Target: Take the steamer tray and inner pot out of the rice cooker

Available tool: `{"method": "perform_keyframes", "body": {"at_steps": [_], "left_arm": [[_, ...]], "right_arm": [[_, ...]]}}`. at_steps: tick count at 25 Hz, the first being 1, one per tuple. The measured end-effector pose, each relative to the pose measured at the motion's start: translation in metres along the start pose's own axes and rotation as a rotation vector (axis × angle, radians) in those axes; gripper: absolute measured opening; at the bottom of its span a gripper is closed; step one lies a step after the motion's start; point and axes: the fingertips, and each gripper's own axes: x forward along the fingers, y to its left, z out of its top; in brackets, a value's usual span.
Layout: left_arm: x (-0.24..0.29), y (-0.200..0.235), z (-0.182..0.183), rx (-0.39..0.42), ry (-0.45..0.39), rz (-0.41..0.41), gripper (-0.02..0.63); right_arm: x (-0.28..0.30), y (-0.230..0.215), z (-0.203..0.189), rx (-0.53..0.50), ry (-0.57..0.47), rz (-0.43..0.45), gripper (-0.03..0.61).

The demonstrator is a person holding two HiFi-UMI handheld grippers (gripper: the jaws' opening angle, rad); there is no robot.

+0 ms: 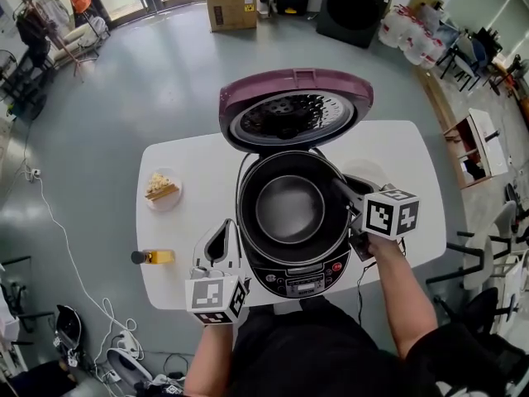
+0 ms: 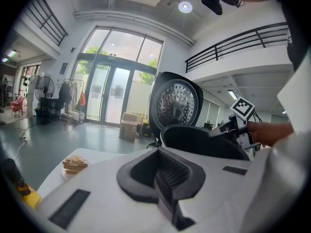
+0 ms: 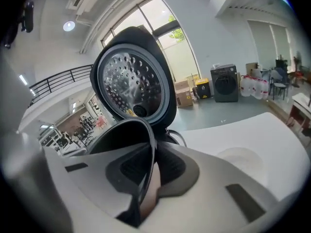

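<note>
The rice cooker [image 1: 307, 279] stands open on the white table [image 1: 178, 284], its purple lid [image 1: 295, 85] tipped back. The dark inner pot [image 1: 289, 209] sits in the cooker body. My right gripper [image 1: 351, 211] is at the pot's right rim and is shut on that thin rim [image 3: 144, 130], one pad inside and one outside; the right gripper [image 3: 147, 171] sits slightly below lid [image 3: 130, 84]. My left gripper [image 1: 219, 242] rests shut and empty at the cooker's front left, and in its own view the left gripper [image 2: 167, 178] points at the cooker [image 2: 204, 140]. A pale round steamer tray [image 3: 245, 159] lies on the table right of the cooker.
A small plate with a slice of food [image 1: 163, 188] sits at the table's left, also seen as the plate [image 2: 74, 163]. A yellow and black object [image 1: 153, 257] lies near the front left edge. A cable runs behind the cooker. Chairs and boxes stand on the surrounding floor.
</note>
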Motion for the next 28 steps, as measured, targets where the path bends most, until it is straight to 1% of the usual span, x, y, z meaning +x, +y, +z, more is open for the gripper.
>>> {"method": "perform_keyframes", "body": {"at_steps": [3,7,11,14,18,21,25,28], "left_arm": [[-0.002,-0.002,0.003,0.009,-0.007,0.002,0.000],[-0.004,-0.012,0.015,0.040,-0.036,-0.014,0.000],[-0.012,-0.030,0.032,0.067,-0.089,-0.027,0.000],[-0.021,-0.046,0.047,0.080,-0.132,-0.038,0.000],[-0.026,-0.069,0.058,0.130,-0.173,-0.063,0.000],[-0.020,-0.095,0.058,0.149,-0.182,-0.091,0.000],[-0.010,-0.137,0.062,0.164,-0.187,-0.145,0.000],[0.000,-0.171,0.064,0.180,-0.186,-0.200,0.000]], "right_arm": [[-0.012,0.010,0.012,0.027,-0.033,0.040,0.037],[-0.029,0.023,0.028,0.054,-0.076,0.087,0.037],[-0.055,0.028,0.042,0.090,-0.116,0.130,0.038],[-0.085,0.026,0.052,0.115,-0.155,0.136,0.037],[-0.126,0.014,0.068,0.128,-0.226,0.121,0.038],[-0.158,-0.010,0.075,0.136,-0.275,0.099,0.038],[-0.201,-0.052,0.078,0.168,-0.325,0.035,0.038],[-0.228,-0.084,0.072,0.200,-0.356,-0.027,0.038]]}}
